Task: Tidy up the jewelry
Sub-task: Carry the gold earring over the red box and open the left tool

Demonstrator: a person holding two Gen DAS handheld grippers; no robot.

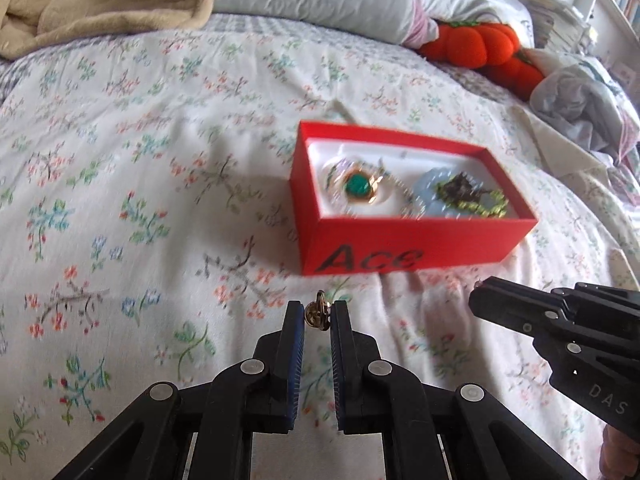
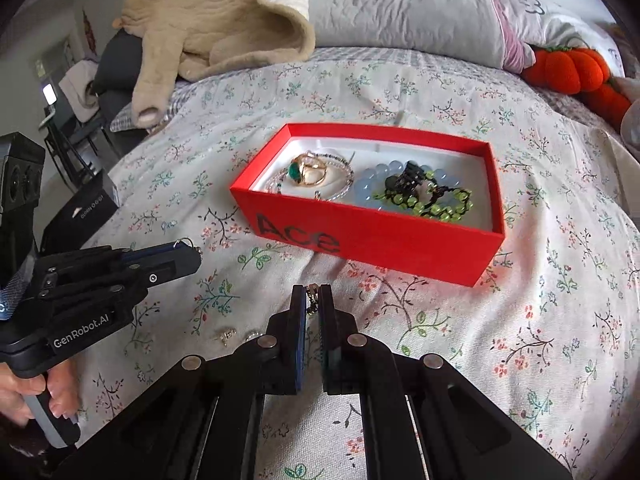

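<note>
Fingers (image 1: pixel 295 332) near red box (image 1: pixel 404 240) edge

Bed, floral sheet (image 2: pixel 520 340), white with small sprigs. Beige plush blanket (image 2: pixel 224 28), heaped at far left. Grey quilted pillow (image 2: pixel 400 4) behind. Orange pumpkin cushions (image 2: pixel 568 70), far right, beside the pillow. Crumpled grey cloth (image 1: pixel 580 108), right edge. Dark chair (image 2: pixel 76 128) beyond the bed, left.
</note>
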